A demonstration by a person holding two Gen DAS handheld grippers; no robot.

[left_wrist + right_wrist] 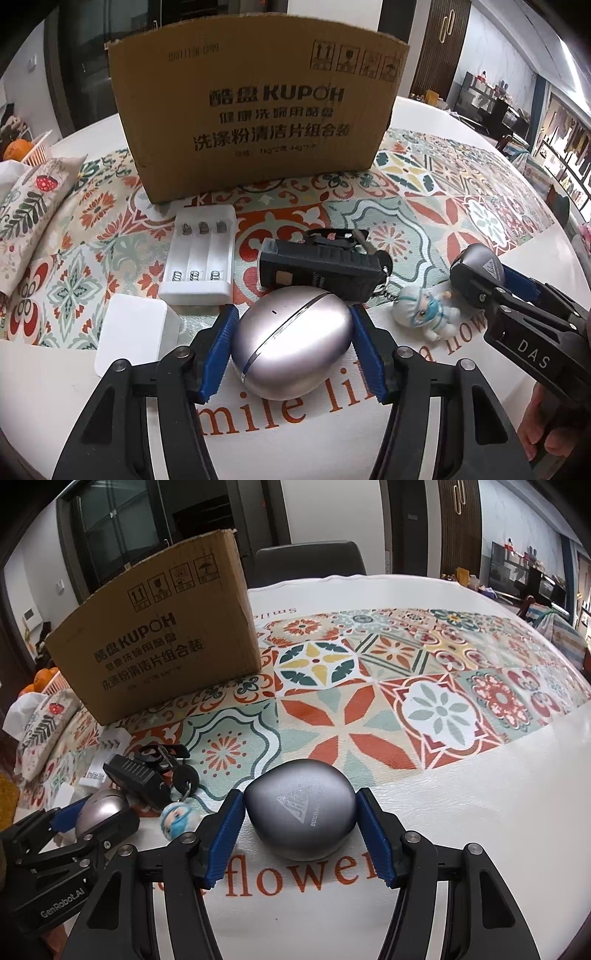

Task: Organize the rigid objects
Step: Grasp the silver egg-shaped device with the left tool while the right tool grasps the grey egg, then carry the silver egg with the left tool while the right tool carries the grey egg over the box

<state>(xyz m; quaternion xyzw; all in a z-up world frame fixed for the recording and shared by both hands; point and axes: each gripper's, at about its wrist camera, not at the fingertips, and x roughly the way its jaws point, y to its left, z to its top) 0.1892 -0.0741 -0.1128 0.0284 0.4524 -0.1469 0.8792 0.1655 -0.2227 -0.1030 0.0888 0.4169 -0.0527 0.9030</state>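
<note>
My left gripper (293,349) is shut on a shiny pink-silver egg-shaped case (291,339) resting on the table; it also shows in the right wrist view (101,814). My right gripper (301,829) is shut on a grey rounded case with a triangle logo (301,816), also on the table; the case shows in the left wrist view (480,264). A brown cardboard box (255,107) stands upright behind. Between lie a white battery charger (201,258), a black device with keys (321,267), a small figurine (428,310) and a white block (133,332).
The round table carries a patterned cloth (406,686) with lettering near the front edge. A floral pouch (26,214) and a basket with oranges (18,149) sit at the far left. A dark chair (310,563) stands behind the table.
</note>
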